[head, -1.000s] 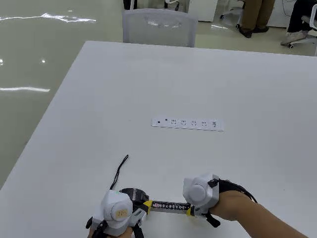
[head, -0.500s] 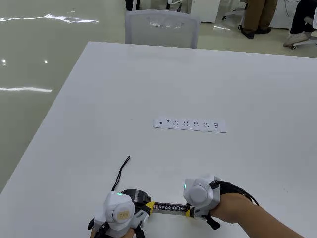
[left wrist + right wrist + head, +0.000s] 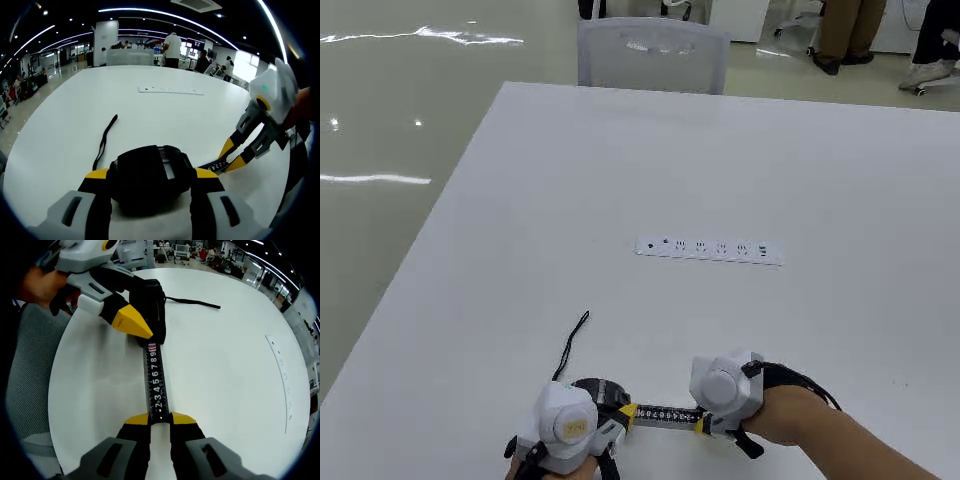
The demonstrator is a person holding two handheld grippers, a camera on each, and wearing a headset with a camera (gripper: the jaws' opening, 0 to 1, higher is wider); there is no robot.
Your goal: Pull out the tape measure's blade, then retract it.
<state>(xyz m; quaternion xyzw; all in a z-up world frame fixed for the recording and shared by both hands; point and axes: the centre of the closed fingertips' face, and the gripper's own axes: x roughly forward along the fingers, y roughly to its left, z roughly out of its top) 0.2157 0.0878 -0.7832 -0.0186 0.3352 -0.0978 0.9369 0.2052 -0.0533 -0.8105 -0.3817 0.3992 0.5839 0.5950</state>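
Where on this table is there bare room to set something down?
Bare table between the power strip and the chair at the far edge, and between the strip and the strap. Crowded at the near edge: left hand-held gripper, tape measure, blade, right hand-held gripper.

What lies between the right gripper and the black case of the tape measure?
The pulled-out blade, numbers showing, runs from the right gripper, shut on its end, straight to the case; the right gripper view shows this.

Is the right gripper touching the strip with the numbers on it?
Touching. In the right gripper view, the right gripper has its yellow tips pinched on the end of the blade, with no gap between them.
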